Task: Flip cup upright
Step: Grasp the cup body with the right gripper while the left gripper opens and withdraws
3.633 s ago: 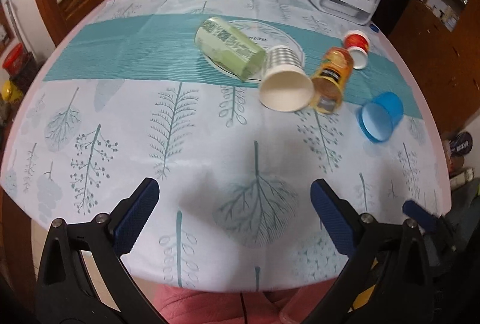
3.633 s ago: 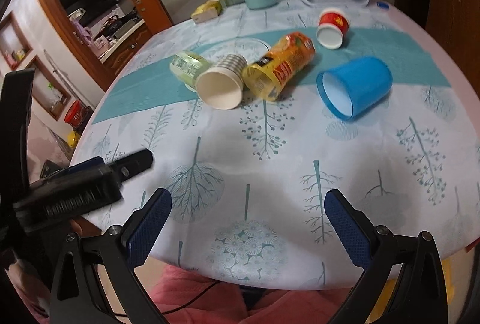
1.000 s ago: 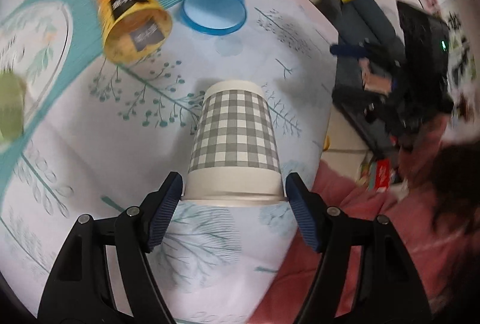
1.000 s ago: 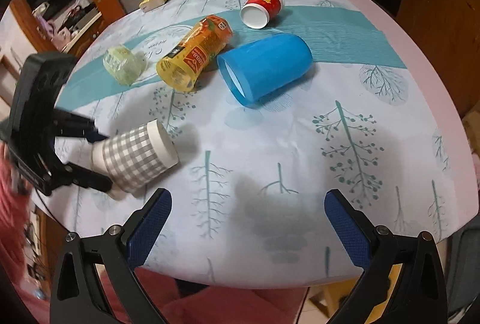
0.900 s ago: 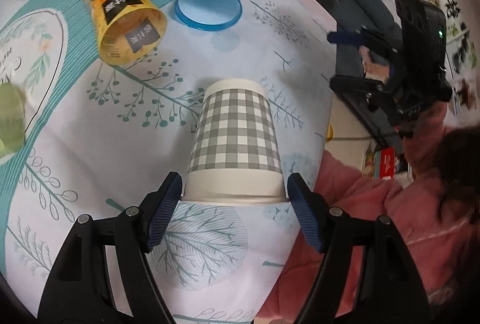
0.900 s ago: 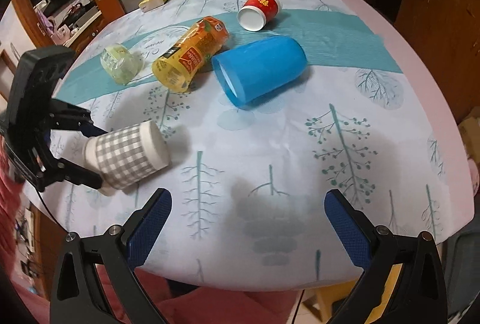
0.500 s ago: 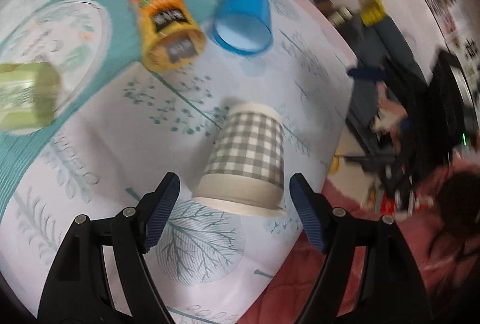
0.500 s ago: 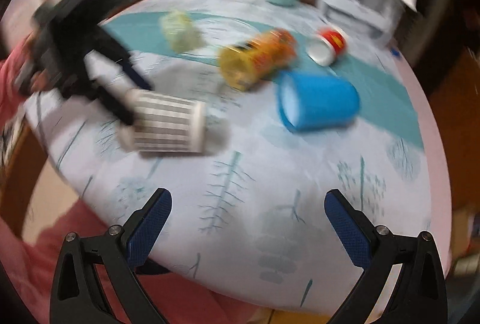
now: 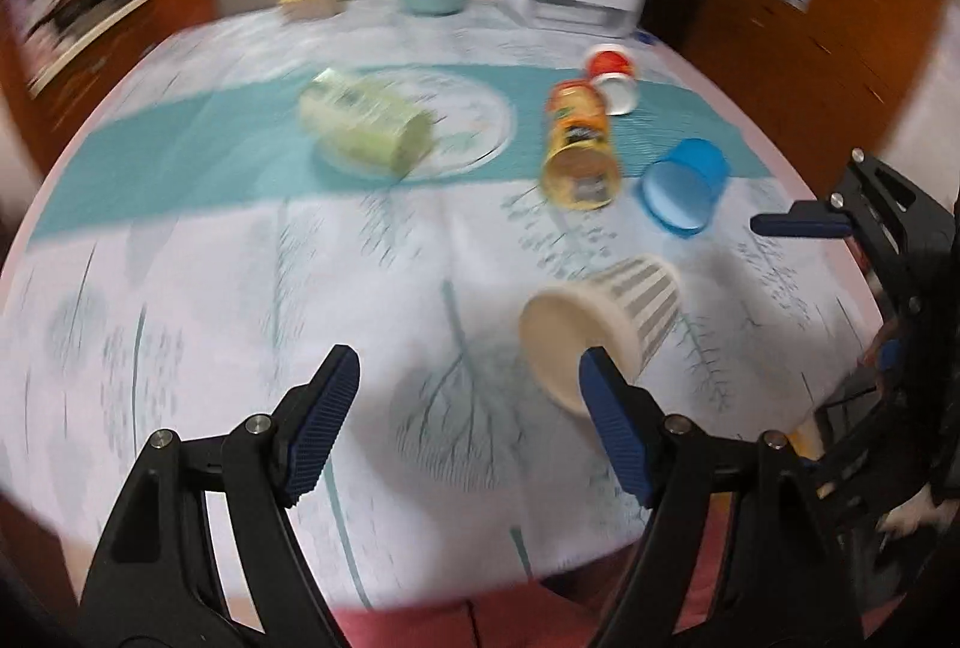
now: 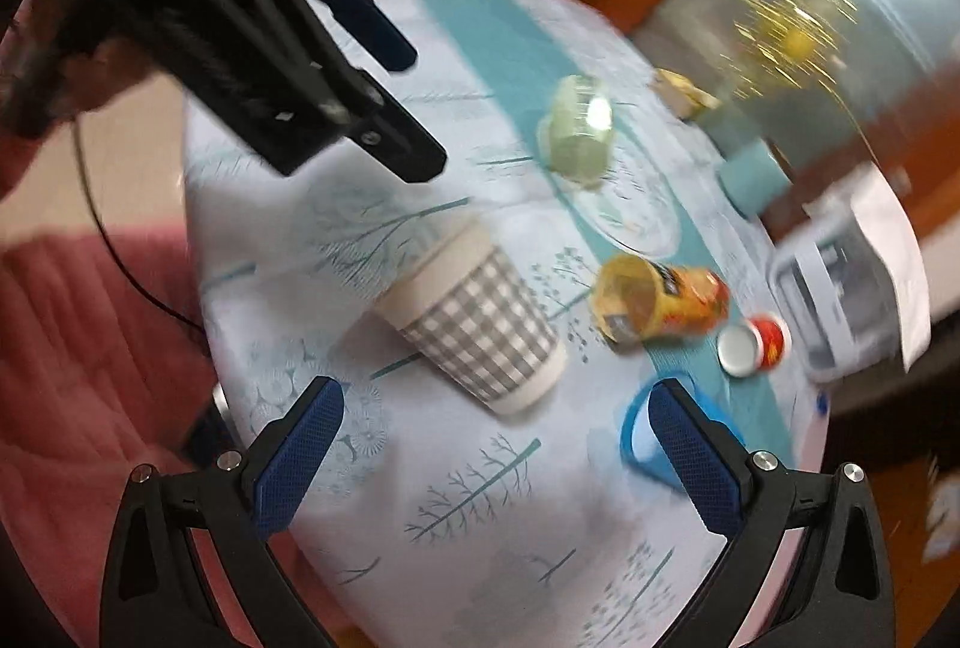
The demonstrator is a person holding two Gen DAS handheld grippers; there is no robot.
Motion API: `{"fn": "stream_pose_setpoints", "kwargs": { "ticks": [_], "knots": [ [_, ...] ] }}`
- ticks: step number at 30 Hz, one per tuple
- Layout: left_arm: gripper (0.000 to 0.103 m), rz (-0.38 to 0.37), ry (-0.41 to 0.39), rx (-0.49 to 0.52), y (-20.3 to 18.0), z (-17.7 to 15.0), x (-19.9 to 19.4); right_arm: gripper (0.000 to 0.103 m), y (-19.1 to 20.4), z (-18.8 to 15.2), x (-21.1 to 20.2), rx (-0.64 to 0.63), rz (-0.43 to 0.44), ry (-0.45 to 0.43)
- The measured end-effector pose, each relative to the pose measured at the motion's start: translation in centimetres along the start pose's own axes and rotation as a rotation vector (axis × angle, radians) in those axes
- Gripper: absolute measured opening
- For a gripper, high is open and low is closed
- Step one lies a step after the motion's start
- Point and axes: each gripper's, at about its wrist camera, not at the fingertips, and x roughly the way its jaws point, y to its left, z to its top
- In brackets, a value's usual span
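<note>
Released since the earlier frame, the checked cup (image 9: 606, 321) is seen on its side near the worktop's (image 9: 240, 288) near edge. Both the left gripper (image 9: 468, 414) and right gripper (image 10: 489, 459) are held with jaws open, probably for regrasping.

Paper cup (image 9: 606, 324) on its side (near table (image 9: 240, 258) edge), other cups behind.

Checked cup (image 10: 474, 324) on its side between spread right tool (image 10: 489, 459) fingers
</note>
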Motion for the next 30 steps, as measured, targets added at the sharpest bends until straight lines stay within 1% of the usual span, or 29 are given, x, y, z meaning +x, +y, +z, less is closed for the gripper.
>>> {"fn": "stream_pose_setpoints", "kwargs": {
  "ticks": [1,4,6,10,12,17,19,21,23,25,26,30],
  "knots": [
    [0.074,0.020,0.007,-0.035,0.4,-0.7,0.0,0.103,0.6,0.2,0.3,-0.046,-0.004,0.004],
    [0.074,0.052,0.023,-0.084,0.7,-2.1,0.4,0.103,2.1,0.9,1.5,-0.169,-0.003,0.027],
    [0.074,0.080,0.033,-0.104,1.1,-3.1,0.5,0.103,2.8,1.0,2.4,-0.212,0.007,0.036],
    [0.074,0.093,0.062,-0.066,1.0,-4.8,1.2,0.102,4.2,1.2,4.2,-0.314,0.010,0.061],
    [0.074,0.101,0.071,-0.067,1.1,-5.2,1.7,0.102,4.5,1.3,5.3,-0.352,0.005,0.081],
    [0.074,0.075,0.087,-0.105,2.1,-5.4,2.0,0.100,3.9,1.9,6.9,-0.362,0.031,0.109],
    [0.074,0.069,0.088,-0.121,2.4,-5.4,2.2,0.099,3.3,2.3,7.4,-0.341,0.027,0.104],
    [0.074,0.044,0.092,-0.135,2.8,-5.3,2.3,0.093,2.5,2.8,7.6,-0.315,0.041,0.093],
    [0.074,0.023,0.103,-0.148,2.9,-5.4,2.6,0.081,1.8,3.2,7.9,-0.295,0.061,0.104],
    [0.074,0.019,0.112,-0.148,2.9,-5.4,2.8,0.073,1.4,3.5,8.5,-0.281,0.070,0.122],
    [0.074,0.027,0.115,-0.146,2.9,-5.4,2.8,0.071,1.3,3.6,8.6,-0.279,0.072,0.128],
    [0.074,0.041,0.101,-0.136,2.5,-5.2,2.2,0.070,0.6,3.7,8.5,-0.240,0.089,0.116]
  ]
}}
